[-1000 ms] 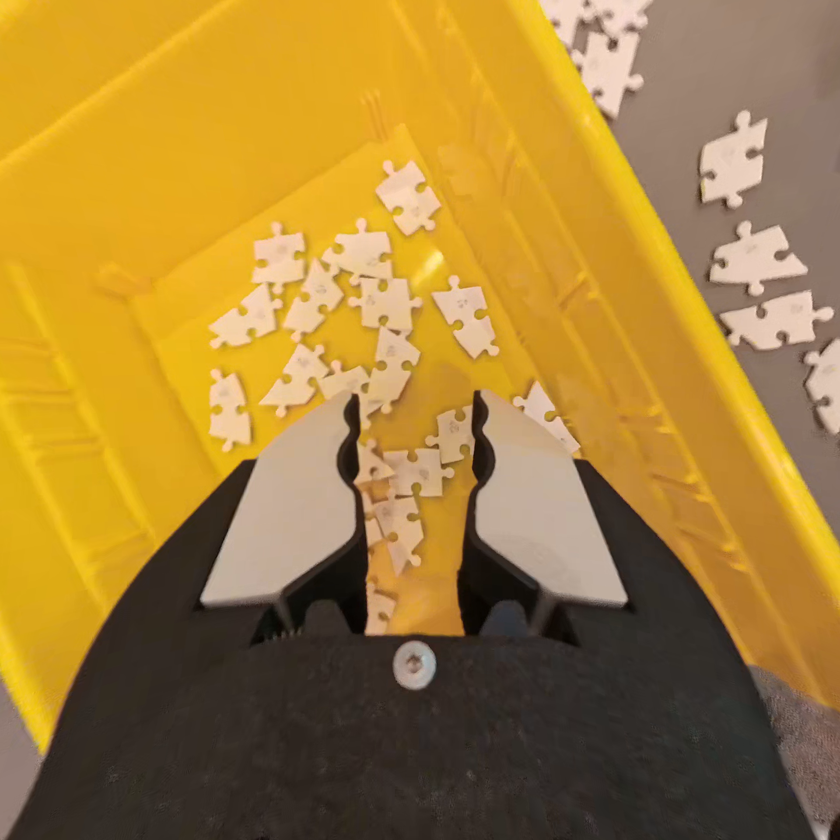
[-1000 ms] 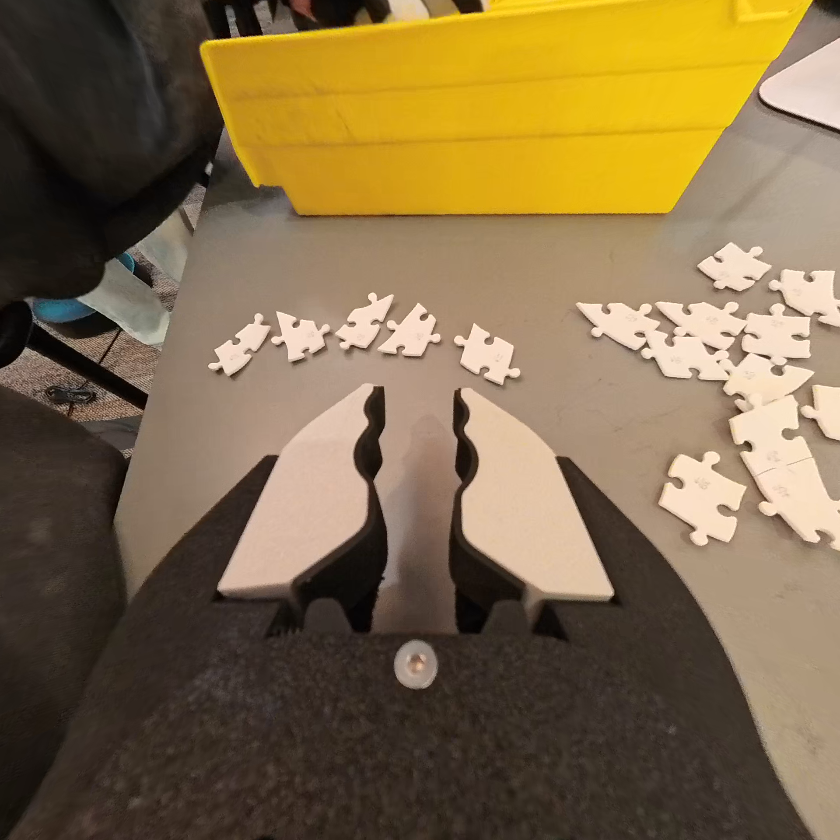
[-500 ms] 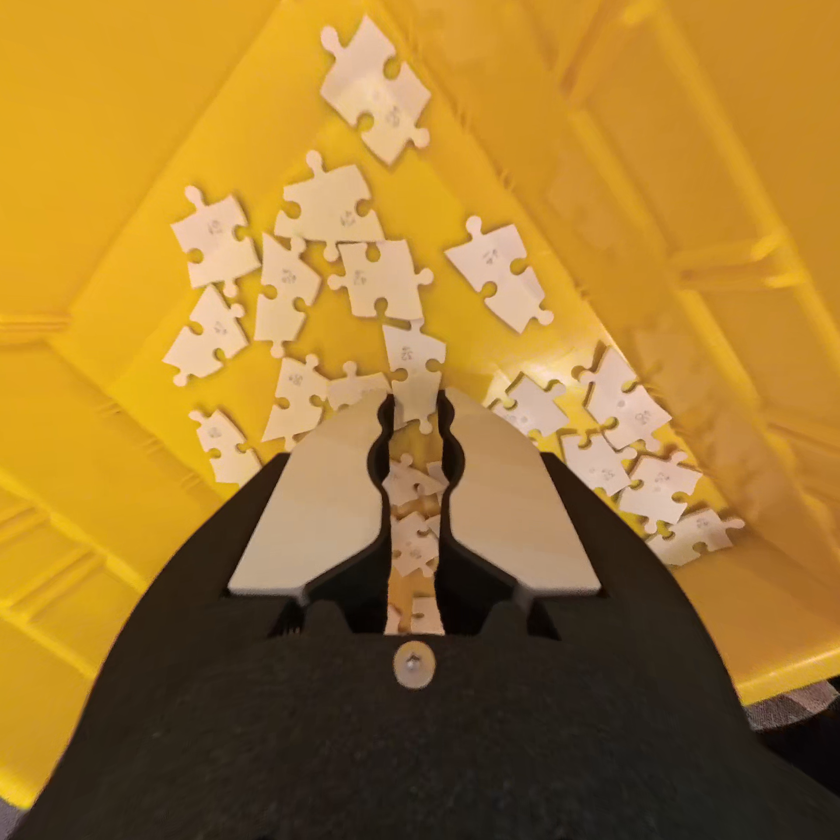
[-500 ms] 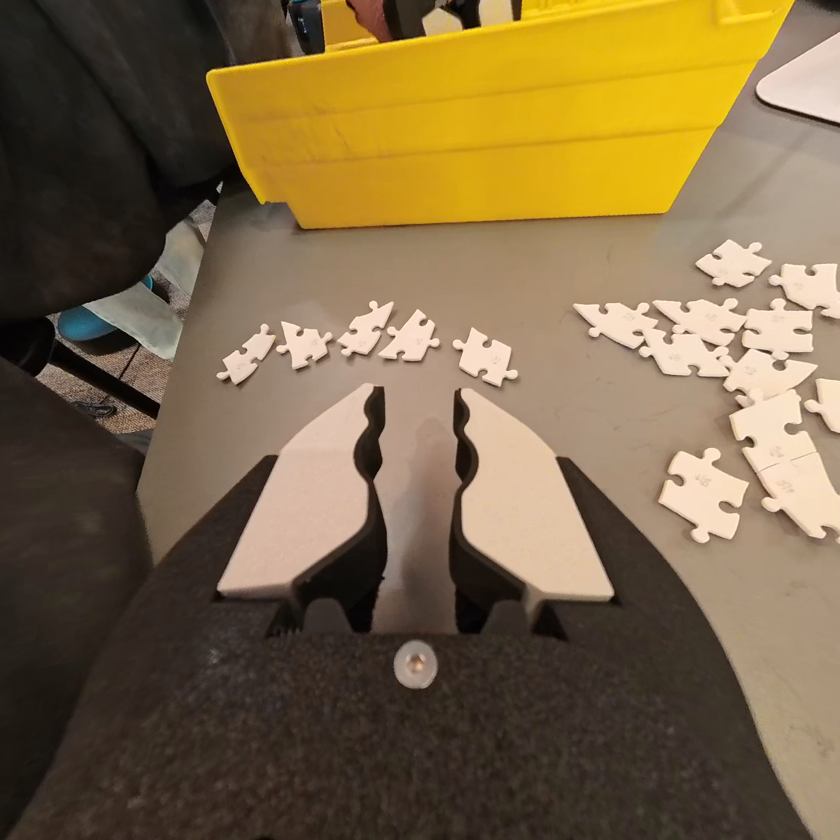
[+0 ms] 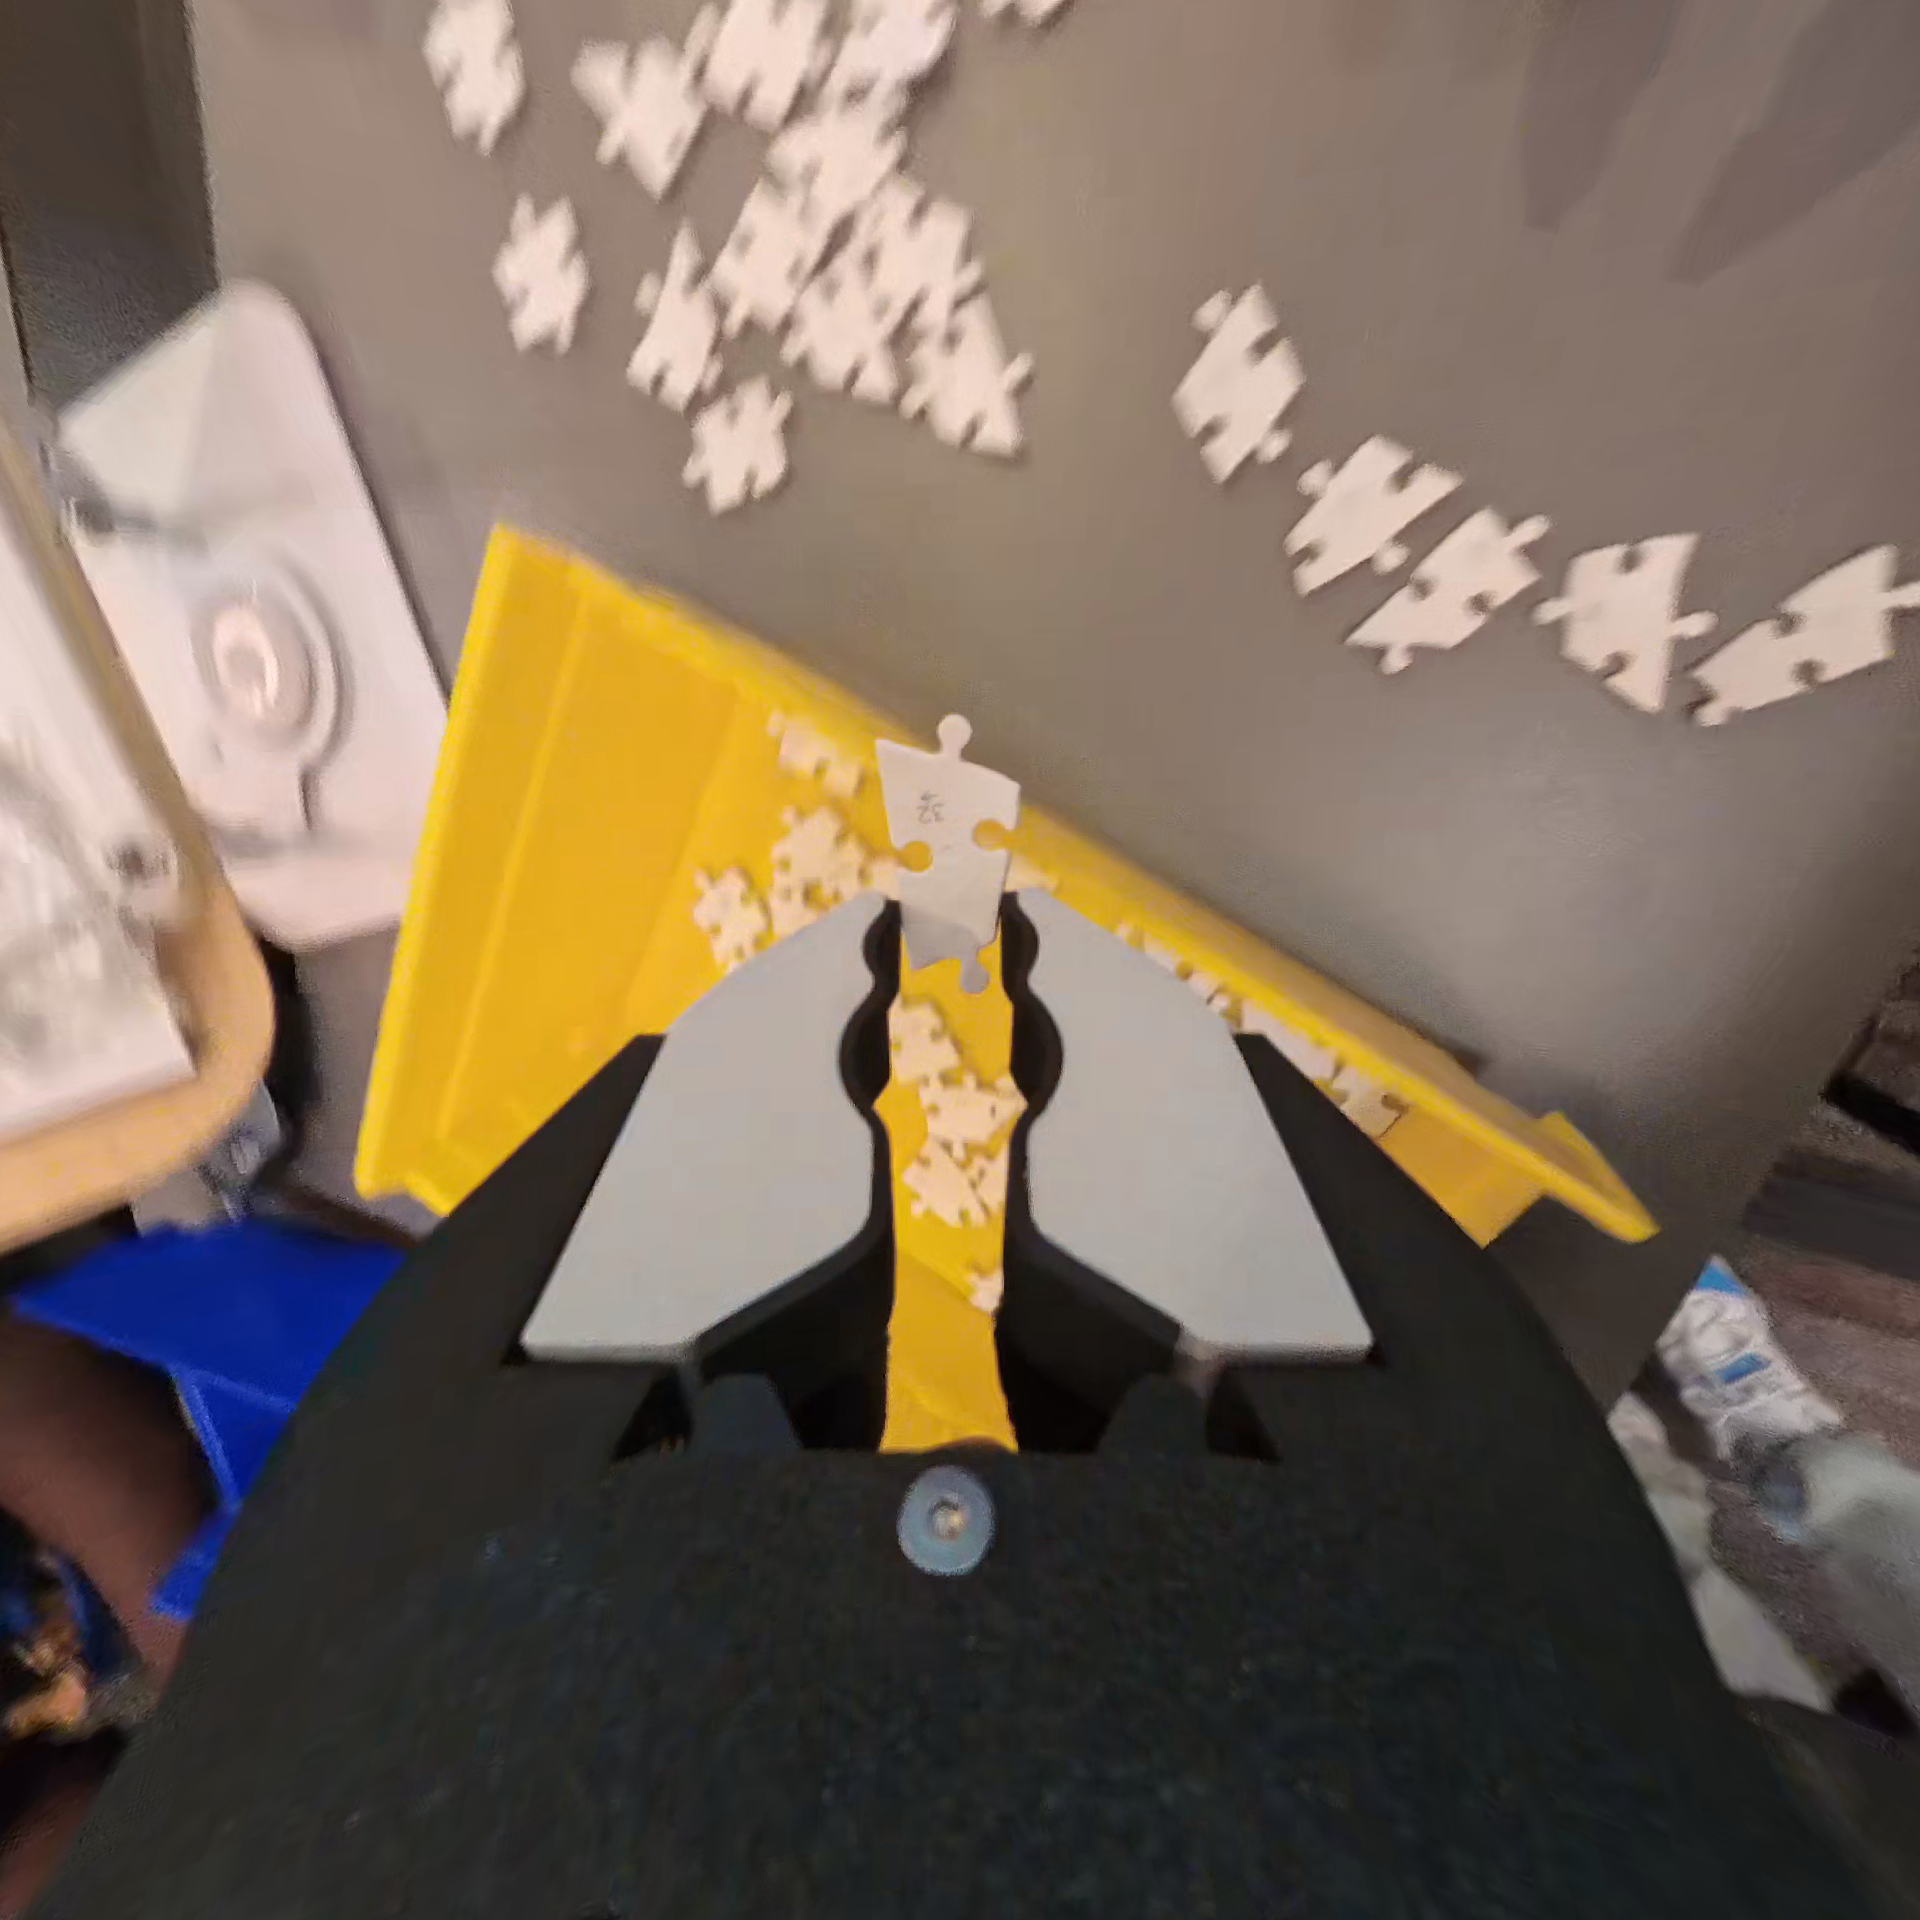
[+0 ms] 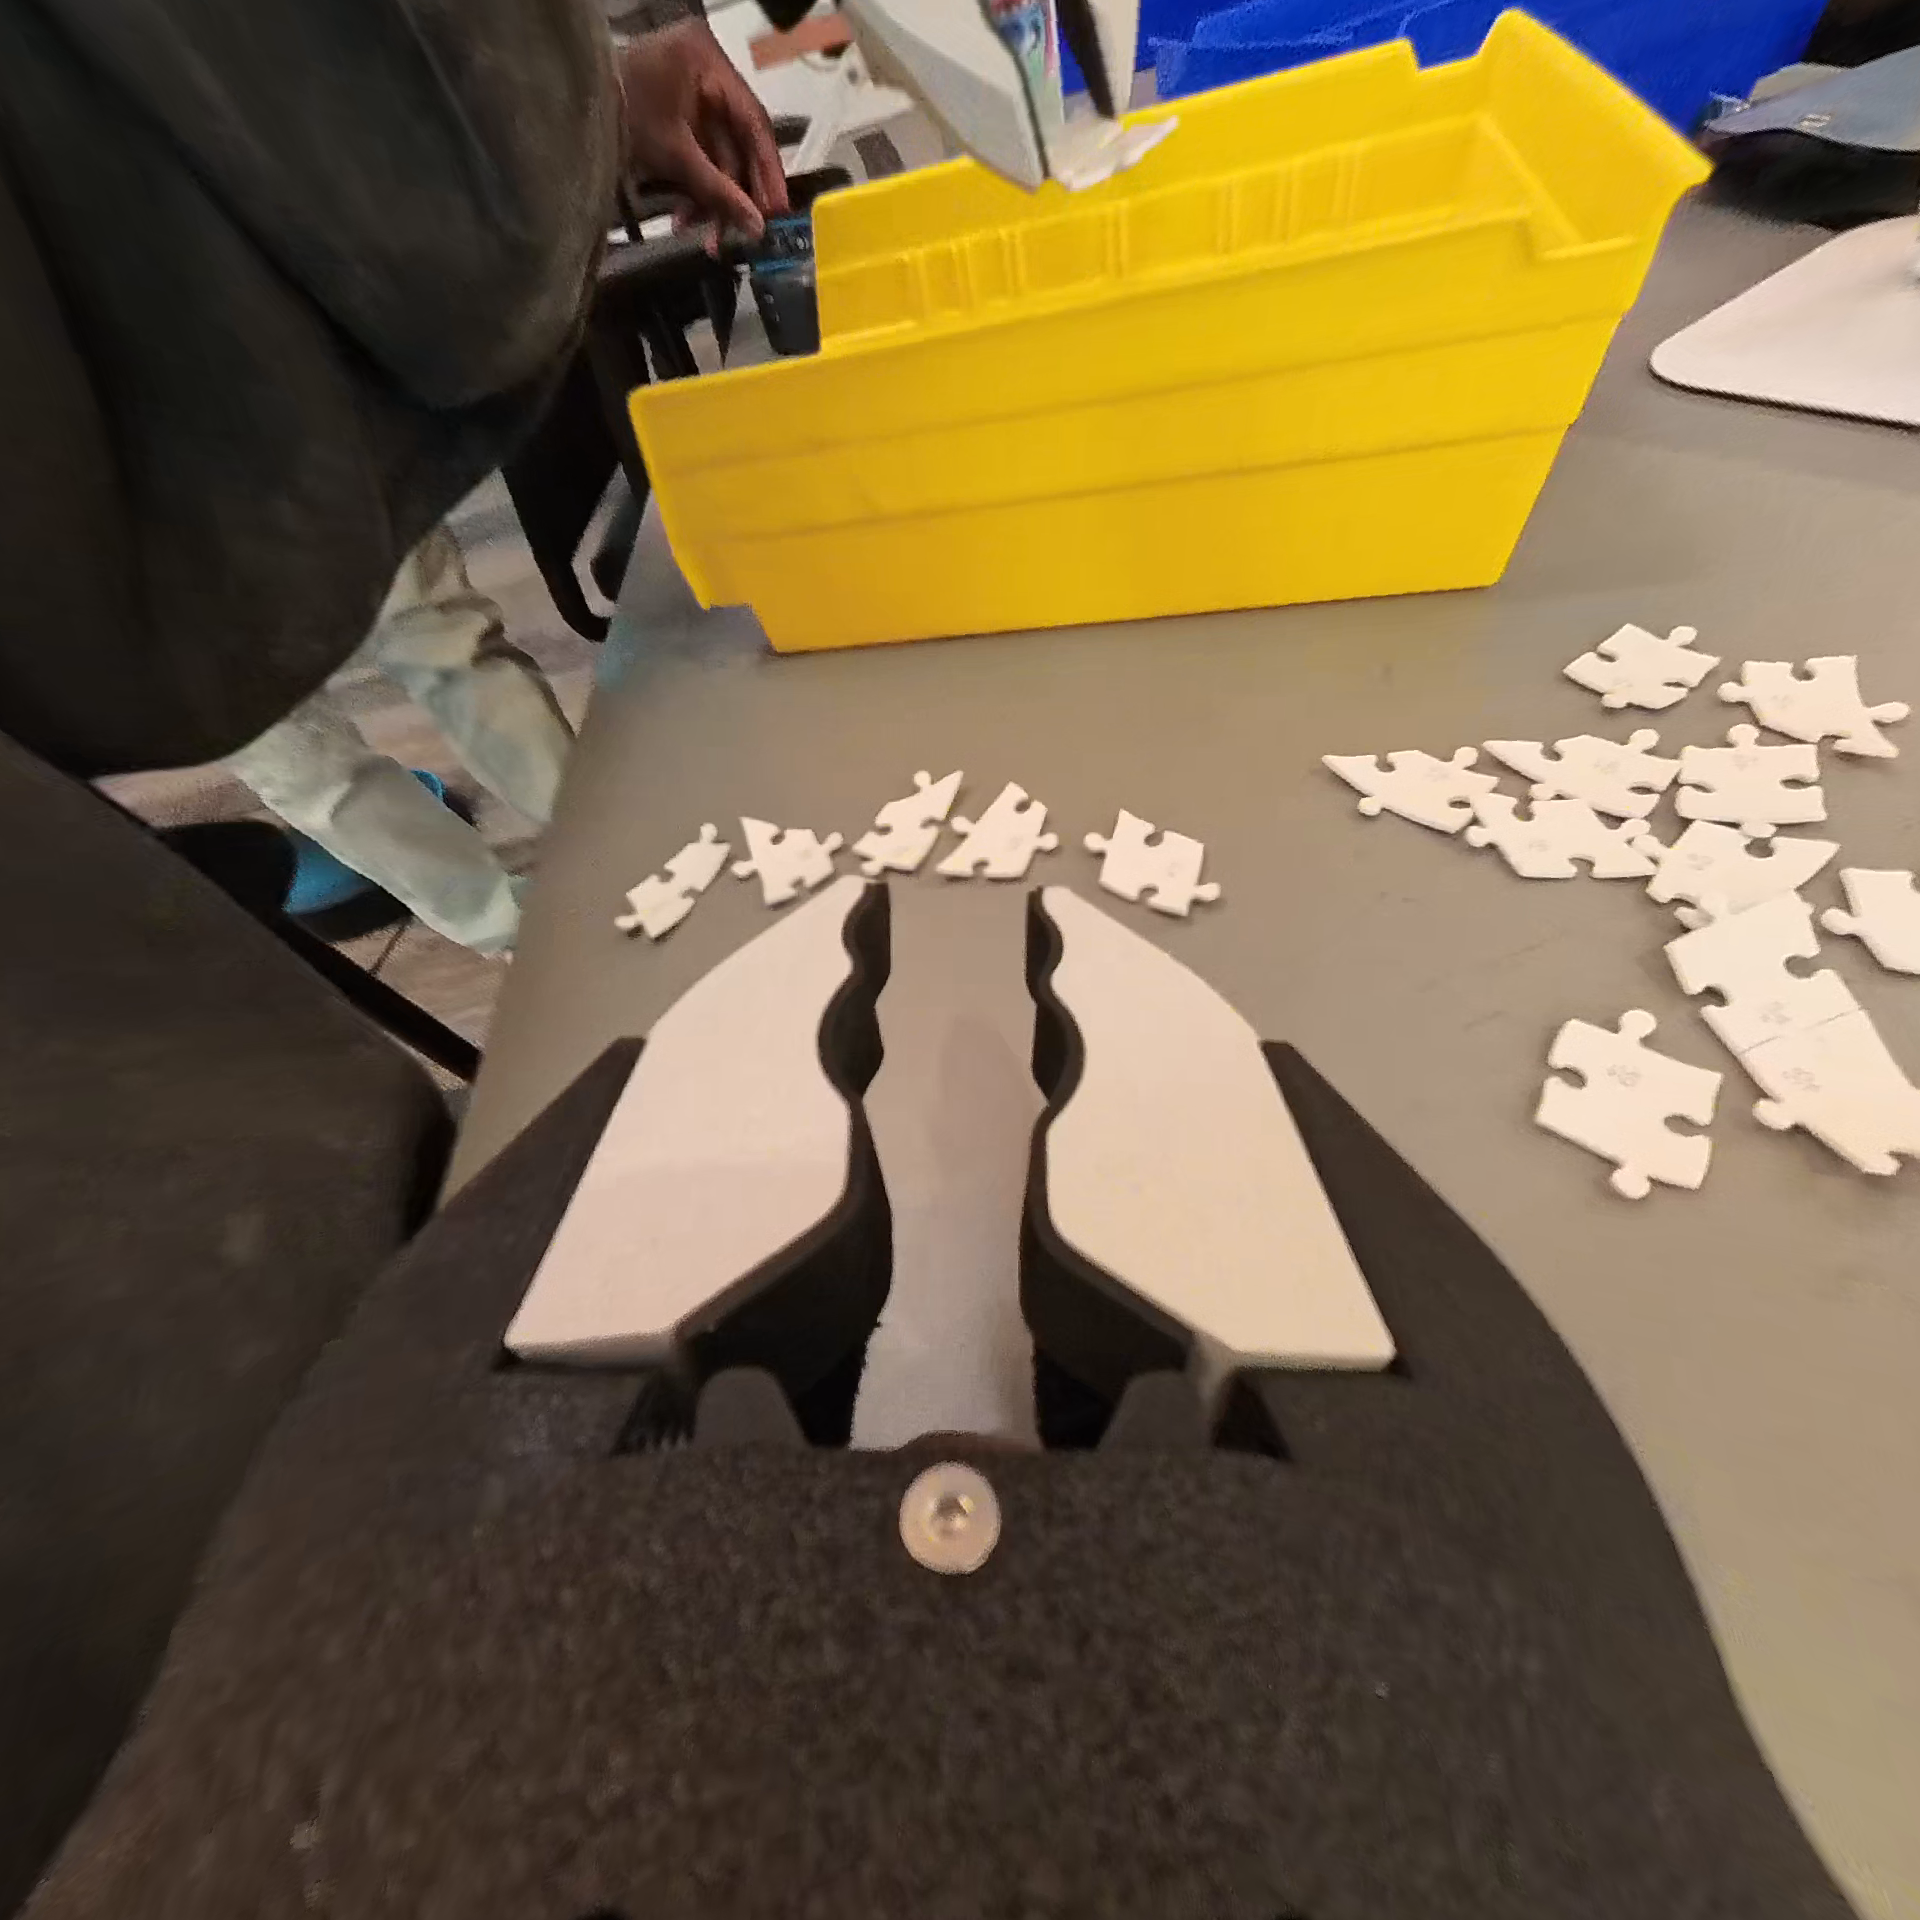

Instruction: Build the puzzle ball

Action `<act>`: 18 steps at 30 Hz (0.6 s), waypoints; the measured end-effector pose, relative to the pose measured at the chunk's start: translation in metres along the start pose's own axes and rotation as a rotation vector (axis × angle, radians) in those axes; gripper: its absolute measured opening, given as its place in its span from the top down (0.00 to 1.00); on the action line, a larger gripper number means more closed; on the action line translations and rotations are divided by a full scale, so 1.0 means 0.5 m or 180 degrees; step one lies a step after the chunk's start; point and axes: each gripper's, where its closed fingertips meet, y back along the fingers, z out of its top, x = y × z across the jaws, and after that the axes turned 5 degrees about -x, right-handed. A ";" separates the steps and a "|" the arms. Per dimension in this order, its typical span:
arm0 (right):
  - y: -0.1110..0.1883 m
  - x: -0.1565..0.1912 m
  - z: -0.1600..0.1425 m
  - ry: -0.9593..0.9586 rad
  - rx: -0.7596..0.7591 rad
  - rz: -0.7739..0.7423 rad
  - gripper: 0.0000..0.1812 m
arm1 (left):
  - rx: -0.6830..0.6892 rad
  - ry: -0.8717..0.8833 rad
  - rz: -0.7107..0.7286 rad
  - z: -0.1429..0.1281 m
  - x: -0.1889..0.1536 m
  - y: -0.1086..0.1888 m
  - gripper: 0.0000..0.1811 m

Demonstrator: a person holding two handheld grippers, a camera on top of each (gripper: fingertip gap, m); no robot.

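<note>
Puzzle piece (image 5: 948, 844), white, is pinched at its lower end between the jaws of the left gripper (image 5: 945, 920), raised above the yellow bin (image 5: 582, 831). More loose pieces (image 5: 951, 1132) lie inside the bin. Right gripper (image 6: 956, 899) hovers over the grey tabletop (image 6: 1351, 977), jaws parted and empty, just short of a row of five pieces (image 6: 914, 842).
</note>
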 end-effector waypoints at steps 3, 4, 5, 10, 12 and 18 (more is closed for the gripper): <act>0.029 0.011 0.019 -0.0129 -0.0086 -0.0024 0.86 | 0.0000 -0.0520 -0.0320 0.073 -0.042 -0.031 0.90; 0.041 0.015 0.024 -0.0140 -0.0108 -0.0025 0.86 | 0.0066 -0.0656 -0.0430 0.087 -0.052 -0.048 0.90; 0.054 0.019 0.027 -0.0127 -0.0136 -0.0053 0.86 | 0.0135 -0.0770 -0.0538 0.099 -0.061 -0.067 0.90; 0.122 0.027 0.010 -0.0062 -0.0161 -0.0292 0.86 | 0.0304 -0.1225 -0.1049 0.155 -0.070 -0.166 0.90; 0.148 0.031 0.009 -0.0075 -0.0212 -0.0365 0.87 | 0.0366 -0.1407 -0.1292 0.169 -0.076 -0.203 0.90; 0.192 0.025 0.021 0.0034 -0.0290 -0.0517 0.87 | 0.0638 -0.1976 -0.1664 0.178 -0.081 -0.279 0.90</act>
